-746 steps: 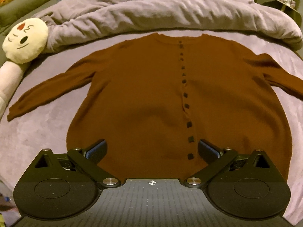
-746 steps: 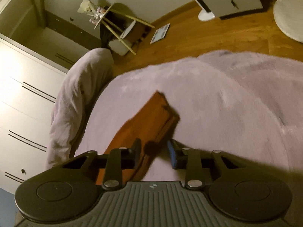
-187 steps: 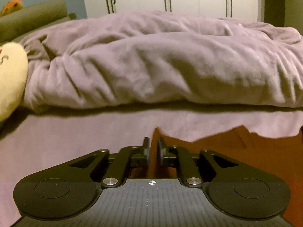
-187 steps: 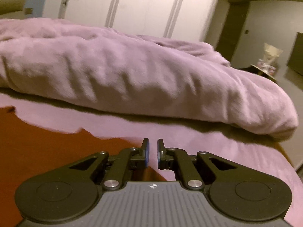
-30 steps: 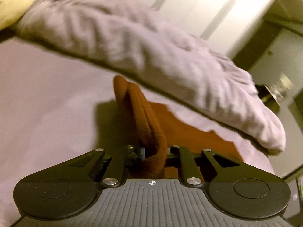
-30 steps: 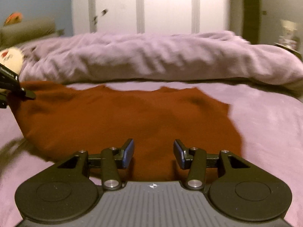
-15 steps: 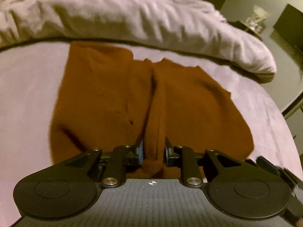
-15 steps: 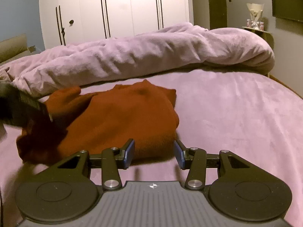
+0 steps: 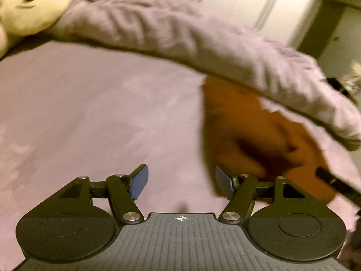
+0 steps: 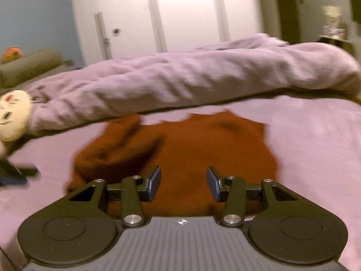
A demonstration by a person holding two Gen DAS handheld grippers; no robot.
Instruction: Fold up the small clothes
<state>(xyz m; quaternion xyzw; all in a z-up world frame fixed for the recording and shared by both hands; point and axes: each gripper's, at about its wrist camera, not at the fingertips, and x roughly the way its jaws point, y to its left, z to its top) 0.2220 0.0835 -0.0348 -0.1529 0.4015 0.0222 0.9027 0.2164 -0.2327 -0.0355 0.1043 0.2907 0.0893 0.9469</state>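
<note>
1. My left gripper [image 9: 180,181] had its jaws opening; nothing sat between the blue pads [image 9: 138,181], only bare lilac bedsheet [image 9: 90,113] beyond them.
2. The rust-brown cardigan [image 9: 248,122] lay on the sheet to the right of that gripper, with its near edge just behind the right finger and its far edge reaching up to the rolled duvet [image 9: 180,31].
3. My right gripper [image 10: 183,184] stood partly open and empty, held over the near hem of the cardigan [image 10: 203,149], pads clear of the cloth as far as I could tell.
4. In the right wrist view the cardigan was folded into a rough block, its left side bunched into a thick roll.
5. A cream plush toy [image 9: 31,2] with a drawn face lay at the duvet's left end.
6. I could read no brand, label or writing; motion blur smeared both views.
</note>
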